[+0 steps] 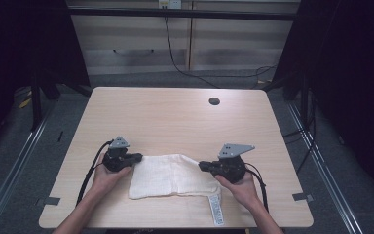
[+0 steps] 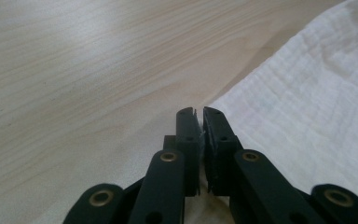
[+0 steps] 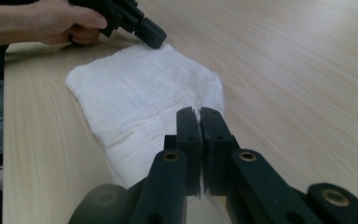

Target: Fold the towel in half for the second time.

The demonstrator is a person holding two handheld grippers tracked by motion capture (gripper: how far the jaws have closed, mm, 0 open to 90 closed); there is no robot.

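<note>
A white folded cloth (image 1: 168,175) lies on the near part of the wooden table (image 1: 175,117). My left gripper (image 1: 139,157) is at its upper left corner. In the left gripper view the jaws (image 2: 200,112) are shut, with a sliver of the cloth (image 2: 307,116) pinched between the pads. My right gripper (image 1: 200,165) is at the cloth's upper right corner. Its jaws (image 3: 199,112) are shut on the edge of the cloth (image 3: 135,88), which bulges up toward them. The left gripper (image 3: 144,30) appears at the far corner in the right gripper view.
A white care label (image 1: 215,210) sticks out from the cloth's lower right corner toward the table's front edge. A round cable hole (image 1: 214,101) sits at the back right of the table. Cabinets and cables lie beyond the far edge.
</note>
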